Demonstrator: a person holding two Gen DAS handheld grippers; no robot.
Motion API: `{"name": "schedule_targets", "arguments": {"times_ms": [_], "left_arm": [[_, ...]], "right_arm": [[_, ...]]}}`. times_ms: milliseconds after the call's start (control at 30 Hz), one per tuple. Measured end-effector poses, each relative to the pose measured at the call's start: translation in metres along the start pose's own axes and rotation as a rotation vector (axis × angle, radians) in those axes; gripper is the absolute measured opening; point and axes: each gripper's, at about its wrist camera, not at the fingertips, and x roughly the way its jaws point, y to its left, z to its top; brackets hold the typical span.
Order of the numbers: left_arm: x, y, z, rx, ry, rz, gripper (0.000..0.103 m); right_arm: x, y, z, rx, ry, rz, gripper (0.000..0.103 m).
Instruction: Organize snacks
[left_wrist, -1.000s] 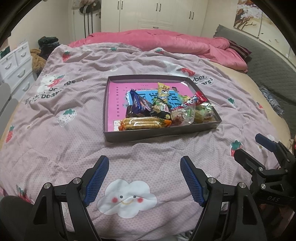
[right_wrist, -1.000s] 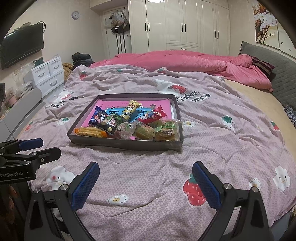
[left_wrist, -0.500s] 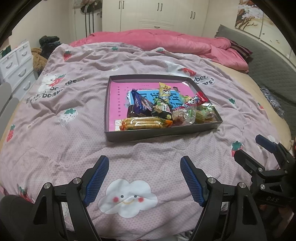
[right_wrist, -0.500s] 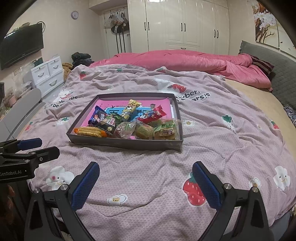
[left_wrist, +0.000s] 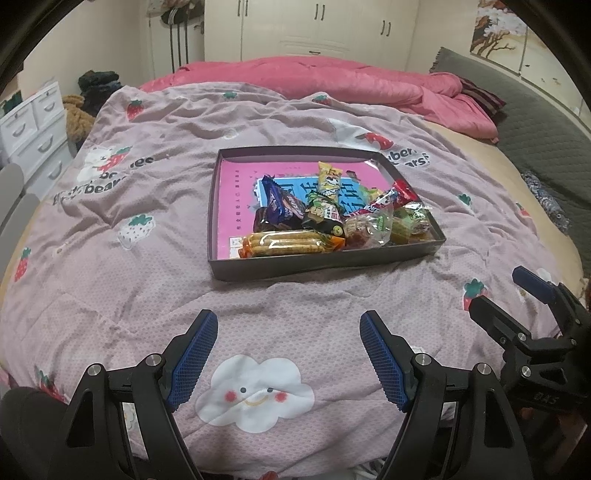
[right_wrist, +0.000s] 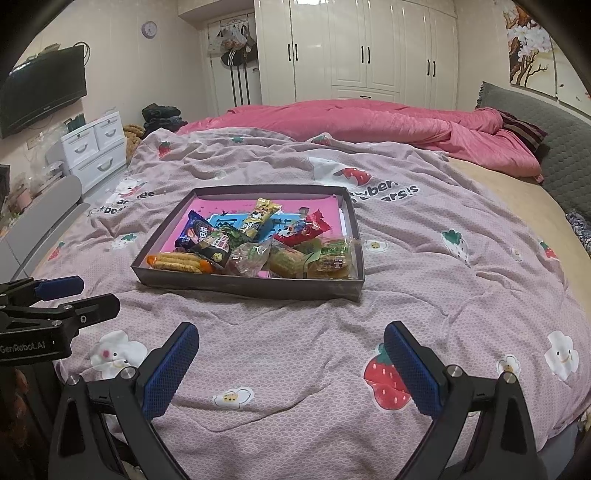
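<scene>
A shallow dark box (left_wrist: 317, 266) (right_wrist: 251, 286) with a pink lining lies on the bed, holding several wrapped snacks piled toward its near right side. Among them are an orange-ended cracker pack (left_wrist: 290, 243) (right_wrist: 177, 262), a dark blue bar (left_wrist: 280, 201) (right_wrist: 195, 232), a yellow stick (left_wrist: 328, 179) (right_wrist: 260, 216), a red wrapper (left_wrist: 391, 197) (right_wrist: 306, 229) and clear green-printed packets (left_wrist: 406, 221) (right_wrist: 328, 256). My left gripper (left_wrist: 288, 354) hovers open over the quilt short of the box, nothing between its blue pads. My right gripper (right_wrist: 291, 369) is open too, also nearer than the box.
A lilac strawberry-print quilt (left_wrist: 147, 258) covers the bed, with a pink duvet (left_wrist: 332, 81) bunched at the far end and a grey headboard cushion (left_wrist: 535, 129) on the right. White drawers (right_wrist: 96, 147) and a wall TV (right_wrist: 40, 96) stand left of the bed.
</scene>
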Motion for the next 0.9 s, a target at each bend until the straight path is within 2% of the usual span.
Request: {"name": "schedule_targets", "arguments": {"times_ms": [667, 900], "left_arm": [[0.005, -0.004, 0.001, 0.004, 0.01, -0.017, 0.08], [0.002, 0.009, 0.014, -0.043, -0.052, -0.043, 0.081]], "right_arm": [[0.002, -0.007, 0.002, 0.013, -0.007, -0.002, 0.101], [0.014, -0.021, 0.009, 0.031, -0.024, 0.003, 0.101]]}}
